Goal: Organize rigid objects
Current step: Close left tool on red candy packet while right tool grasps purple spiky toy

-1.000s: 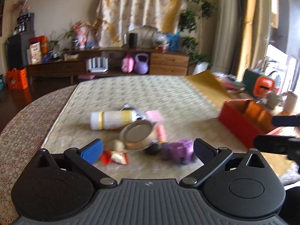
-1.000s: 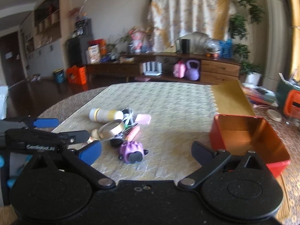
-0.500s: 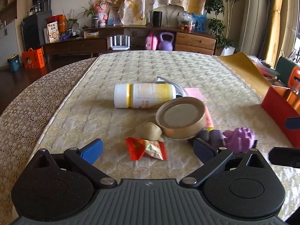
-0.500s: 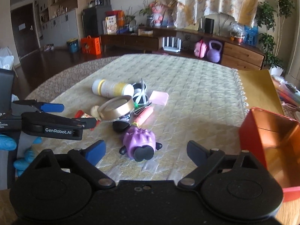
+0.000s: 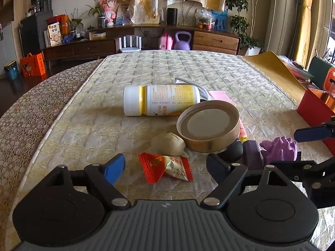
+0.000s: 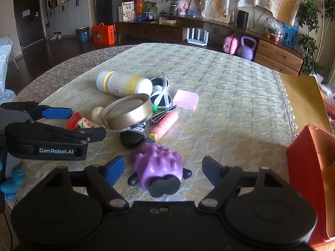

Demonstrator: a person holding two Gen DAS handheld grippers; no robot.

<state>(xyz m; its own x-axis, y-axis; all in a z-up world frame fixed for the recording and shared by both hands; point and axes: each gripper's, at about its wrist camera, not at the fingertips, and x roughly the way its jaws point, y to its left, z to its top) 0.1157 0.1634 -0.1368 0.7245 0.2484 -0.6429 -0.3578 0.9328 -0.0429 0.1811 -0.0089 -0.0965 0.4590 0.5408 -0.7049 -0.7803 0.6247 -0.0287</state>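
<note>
A pile of small objects lies on the quilted table: a white and yellow bottle (image 5: 160, 99) on its side, a gold round tin (image 5: 208, 128), a red candy wrapper (image 5: 165, 166), a beige lump (image 5: 170, 141), a pink marker (image 6: 165, 124), white sunglasses (image 6: 161, 93), a pink card (image 6: 185, 99). My left gripper (image 5: 165, 165) is open, its fingers either side of the wrapper. My right gripper (image 6: 163, 166) is open around a purple spiky toy (image 6: 159, 166), which also shows in the left wrist view (image 5: 280, 148).
A red open box (image 6: 307, 167) stands at the table's right edge (image 5: 314, 109). A gold mat (image 6: 301, 96) lies beyond it. A sideboard with a purple kettlebell (image 5: 182, 40) stands behind the table.
Both grippers have moved forward and lower towards the pile. The wrapper now lies between my left fingers and the purple toy between my right fingers.
</note>
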